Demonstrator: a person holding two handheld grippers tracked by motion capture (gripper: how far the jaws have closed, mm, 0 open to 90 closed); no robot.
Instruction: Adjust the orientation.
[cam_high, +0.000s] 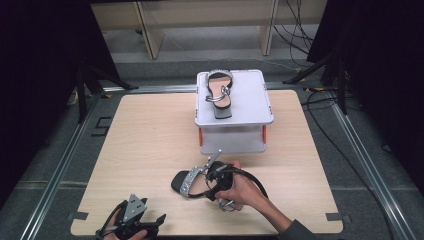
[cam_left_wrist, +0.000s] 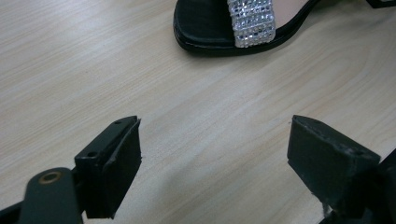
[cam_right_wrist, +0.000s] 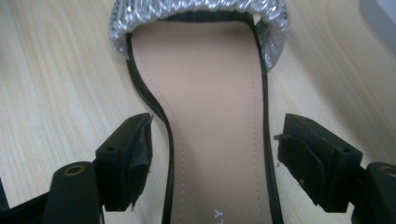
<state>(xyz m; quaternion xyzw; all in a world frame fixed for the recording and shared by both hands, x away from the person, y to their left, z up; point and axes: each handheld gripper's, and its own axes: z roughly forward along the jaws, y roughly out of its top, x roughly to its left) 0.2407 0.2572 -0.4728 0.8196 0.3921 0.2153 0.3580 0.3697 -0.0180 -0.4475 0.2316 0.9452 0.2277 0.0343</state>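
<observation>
Sandal (cam_right_wrist: 212, 140) between right gripper's (cam_right_wrist: 212, 158) spread jaws

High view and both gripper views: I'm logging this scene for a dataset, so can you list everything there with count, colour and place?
Sandal on the table: one, black sole, tan insole, silver sparkly toe strap; near middle of the table, between the open jaws of the right gripper.
Sandal on the shelf: one, same colours; on the top board of the shelf.
Shelf: one, white boards with orange posts; far middle of the table.
Table: one, light wood.
Cables: several, black; floor at right and far right.
Left gripper: one, black, jaws open over bare table; near left edge.
Right gripper: one, black, jaws open either side of the sandal's insole.
Hands: two, one on each gripper.
</observation>
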